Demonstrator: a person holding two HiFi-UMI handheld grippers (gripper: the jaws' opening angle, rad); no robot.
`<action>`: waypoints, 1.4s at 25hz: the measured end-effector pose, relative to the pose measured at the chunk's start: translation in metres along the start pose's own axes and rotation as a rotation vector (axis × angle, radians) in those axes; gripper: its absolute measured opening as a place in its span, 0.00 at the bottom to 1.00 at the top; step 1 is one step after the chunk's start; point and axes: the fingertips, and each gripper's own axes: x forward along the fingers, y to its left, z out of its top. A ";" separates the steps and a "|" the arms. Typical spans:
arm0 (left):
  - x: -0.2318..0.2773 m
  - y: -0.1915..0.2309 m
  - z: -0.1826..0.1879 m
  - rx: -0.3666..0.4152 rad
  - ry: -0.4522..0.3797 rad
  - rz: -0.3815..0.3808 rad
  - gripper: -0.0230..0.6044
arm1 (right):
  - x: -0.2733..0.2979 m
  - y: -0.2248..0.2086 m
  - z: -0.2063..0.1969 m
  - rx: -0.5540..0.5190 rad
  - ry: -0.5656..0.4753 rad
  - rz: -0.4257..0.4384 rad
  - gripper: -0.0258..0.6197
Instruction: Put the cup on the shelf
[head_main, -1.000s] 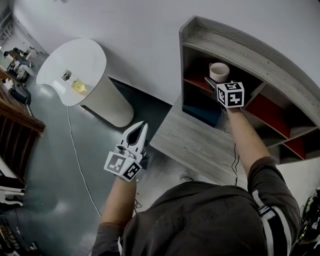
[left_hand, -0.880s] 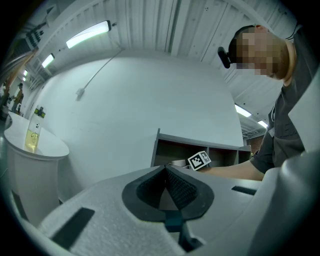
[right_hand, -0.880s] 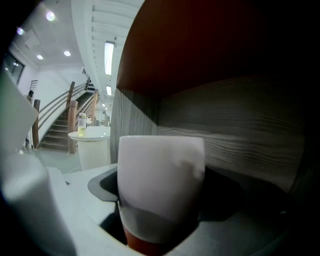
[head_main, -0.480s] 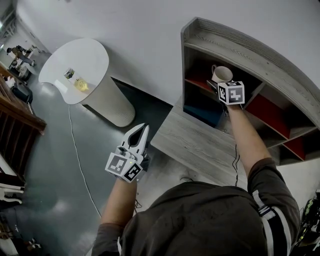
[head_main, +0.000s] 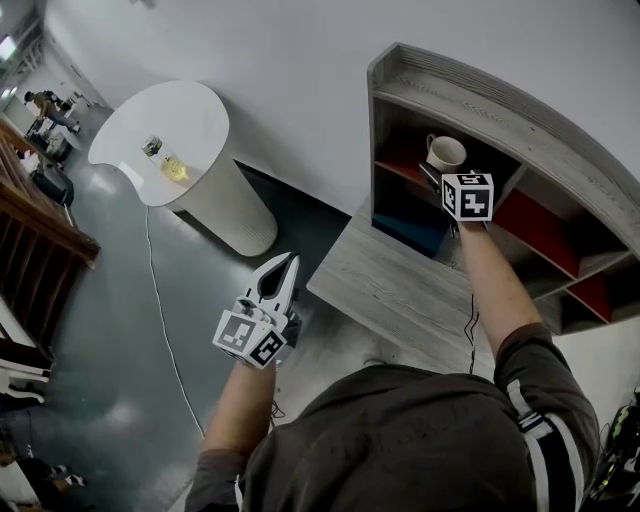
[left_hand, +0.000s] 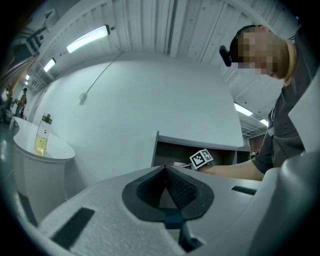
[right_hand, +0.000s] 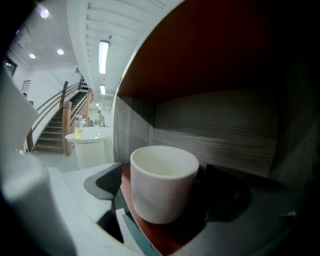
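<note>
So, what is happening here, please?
A person is placing a white cup on a grey wooden shelf. The cup stands upright on the red floor of the upper left compartment, between the open jaws of the right gripper, with a small gap on each side. The left gripper is shut and empty, away from the shelf.

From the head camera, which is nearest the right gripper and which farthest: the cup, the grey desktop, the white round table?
1. cup, just ahead of the right gripper, inside the shelf.
2. grey desktop, lower, in front of the shelf.
3. white round table, far off left.
</note>
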 end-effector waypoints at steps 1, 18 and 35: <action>-0.003 0.000 0.001 0.000 -0.003 0.004 0.04 | -0.005 0.001 0.000 0.001 -0.006 -0.006 0.82; -0.138 0.011 0.021 -0.002 -0.082 0.234 0.04 | -0.092 0.167 0.006 -0.041 -0.102 0.335 0.69; -0.366 0.010 0.042 0.078 -0.110 0.708 0.04 | -0.183 0.465 0.032 -0.147 -0.180 1.028 0.25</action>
